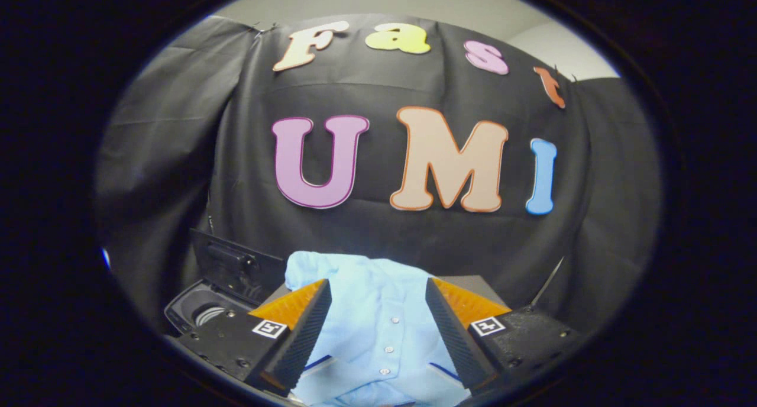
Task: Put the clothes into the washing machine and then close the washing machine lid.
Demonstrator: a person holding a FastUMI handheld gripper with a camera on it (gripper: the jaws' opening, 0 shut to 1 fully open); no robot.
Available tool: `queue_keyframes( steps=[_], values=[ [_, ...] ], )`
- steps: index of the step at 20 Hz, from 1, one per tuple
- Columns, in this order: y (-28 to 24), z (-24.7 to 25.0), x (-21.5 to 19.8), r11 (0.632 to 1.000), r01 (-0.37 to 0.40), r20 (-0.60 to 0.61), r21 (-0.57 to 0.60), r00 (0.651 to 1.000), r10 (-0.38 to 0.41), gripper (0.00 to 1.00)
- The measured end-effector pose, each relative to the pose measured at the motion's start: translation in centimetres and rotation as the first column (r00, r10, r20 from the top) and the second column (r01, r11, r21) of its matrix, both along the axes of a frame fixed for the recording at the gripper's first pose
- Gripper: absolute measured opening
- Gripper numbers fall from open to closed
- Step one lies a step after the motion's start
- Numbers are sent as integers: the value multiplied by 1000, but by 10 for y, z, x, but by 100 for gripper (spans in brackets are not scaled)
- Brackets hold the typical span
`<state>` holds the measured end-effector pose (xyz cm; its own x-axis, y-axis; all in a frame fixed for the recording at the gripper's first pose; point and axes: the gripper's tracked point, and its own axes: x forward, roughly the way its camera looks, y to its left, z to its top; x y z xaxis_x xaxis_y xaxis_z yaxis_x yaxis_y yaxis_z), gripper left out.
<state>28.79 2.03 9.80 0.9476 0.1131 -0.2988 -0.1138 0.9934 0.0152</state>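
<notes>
Between our gripper's (378,330) parted fingers lies a pale blue buttoned shirt (369,312), its row of small buttons running down the gap. We see the cloth reaching up just beyond the fingertips; whether the pads touch it we cannot tell. Off to the left of the fingers sits the dark washing machine (198,312), its drum opening showing and its lid (233,265) standing raised behind it, before the booth's black cloth wall (177,158).
</notes>
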Motion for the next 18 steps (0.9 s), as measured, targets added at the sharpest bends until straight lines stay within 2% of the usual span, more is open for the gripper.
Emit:
queue_keyframes(
  steps=[2,5,8,14,15,18],
  values=[
    [-4,-23,6,1000,12,-58,10,998,-11,97],
    [3,-53,14,1000,-12,-190,22,982,16,98],
    [-3,-73,27,1000,17,-249,15,968,-13,98],
    [2,-89,20,1000,-6,-314,29,949,15,97],
    [7,-89,23,999,-2,-317,36,948,13,94],
    [19,-87,19,999,-6,-328,43,944,20,57]
  ],
)
